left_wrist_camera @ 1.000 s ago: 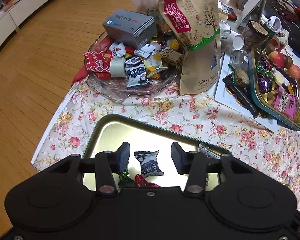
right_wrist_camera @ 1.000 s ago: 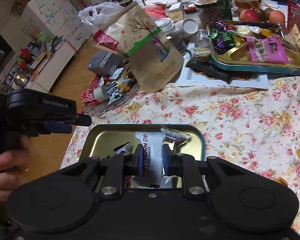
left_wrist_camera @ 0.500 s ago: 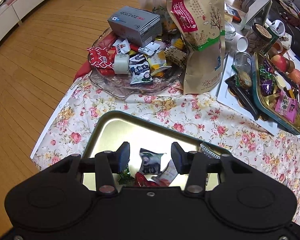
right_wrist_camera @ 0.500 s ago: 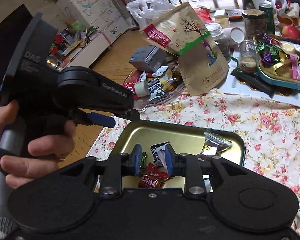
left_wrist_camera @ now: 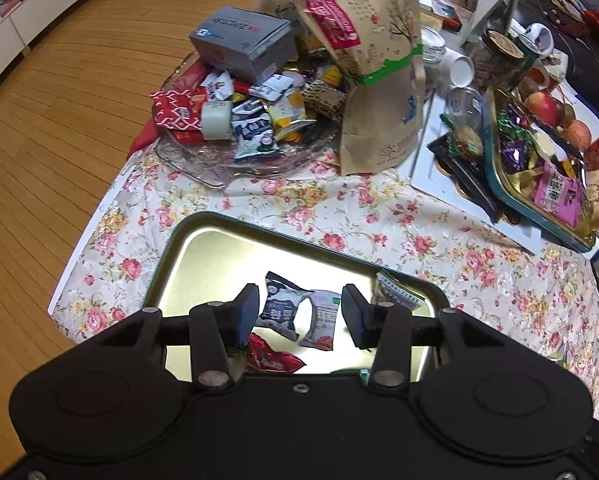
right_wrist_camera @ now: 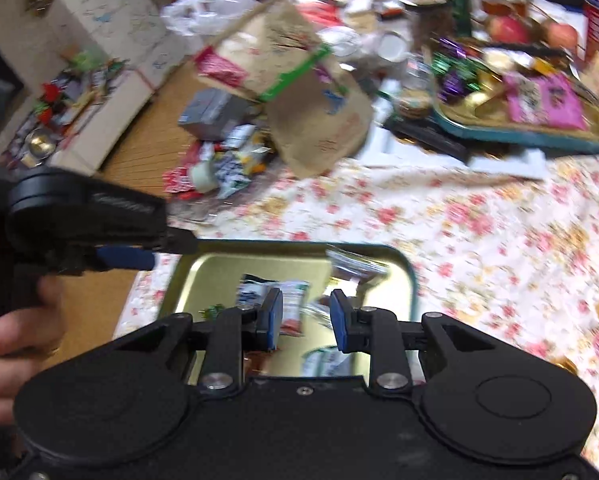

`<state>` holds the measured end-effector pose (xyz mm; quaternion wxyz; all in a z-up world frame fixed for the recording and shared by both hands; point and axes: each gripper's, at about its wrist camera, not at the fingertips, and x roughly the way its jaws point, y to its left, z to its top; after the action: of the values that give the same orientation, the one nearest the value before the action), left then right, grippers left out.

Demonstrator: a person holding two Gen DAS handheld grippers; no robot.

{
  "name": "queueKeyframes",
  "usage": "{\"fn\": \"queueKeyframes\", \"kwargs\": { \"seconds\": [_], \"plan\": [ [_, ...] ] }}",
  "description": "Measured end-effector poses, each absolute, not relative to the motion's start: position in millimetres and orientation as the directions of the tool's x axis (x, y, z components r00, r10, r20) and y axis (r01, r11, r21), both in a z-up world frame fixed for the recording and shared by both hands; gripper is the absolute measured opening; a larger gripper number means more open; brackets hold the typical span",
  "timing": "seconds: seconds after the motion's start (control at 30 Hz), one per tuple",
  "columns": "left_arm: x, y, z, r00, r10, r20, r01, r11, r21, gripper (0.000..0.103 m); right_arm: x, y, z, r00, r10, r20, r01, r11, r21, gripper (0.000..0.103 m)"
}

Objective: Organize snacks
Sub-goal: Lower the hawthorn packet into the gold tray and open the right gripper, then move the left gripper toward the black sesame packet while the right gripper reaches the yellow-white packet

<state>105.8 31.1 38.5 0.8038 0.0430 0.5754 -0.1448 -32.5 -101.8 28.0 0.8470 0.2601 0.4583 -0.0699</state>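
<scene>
A gold tin tray with a dark green rim lies on the floral tablecloth. It holds a dark blue-white snack packet, a white hawthorn strip packet, a red wrapped candy and a silver striped packet. My left gripper is open and empty above them. My right gripper is open and empty over the same tray; the white packet lies below it. The right wrist view is blurred.
A glass dish piled with snacks and a grey box stands behind the tray. A tall brown paper bag stands beside it. A teal tray of sweets, jars and apples is at the right. The table edge and wooden floor are at the left.
My right gripper opened and let go of the white hawthorn packet, which now lies in the gold tray. The right gripper swings and blurs. My left gripper stays open and drew back slightly.
</scene>
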Motion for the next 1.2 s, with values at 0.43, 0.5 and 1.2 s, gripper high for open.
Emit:
{"fn": "queueKeyframes", "kwargs": {
  "seconds": [0.43, 0.5, 1.2],
  "plan": [
    [57.1, -38.5, 30.4, 0.252, -0.215, -0.944, 0.460, 0.885, -0.078, 0.053, -70.1, -179.0, 3.2, 0.470, -0.013, -0.883, 0.553, 0.783, 0.283, 0.029],
    [48.0, -50.7, 28.4, 0.246, -0.213, -0.946, 0.487, 0.871, -0.069, 0.053, -79.3, -191.3, 0.2, 0.458, -0.028, -0.889, 0.573, 0.774, 0.271, 0.029],
    [-41.4, -135.5, -11.4, 0.177, -0.149, -0.973, 0.725, 0.688, 0.027, 0.053, -169.4, -301.3, -32.1, 0.368, -0.122, -0.922, 0.772, 0.592, 0.230, 0.029]
  ]
}}
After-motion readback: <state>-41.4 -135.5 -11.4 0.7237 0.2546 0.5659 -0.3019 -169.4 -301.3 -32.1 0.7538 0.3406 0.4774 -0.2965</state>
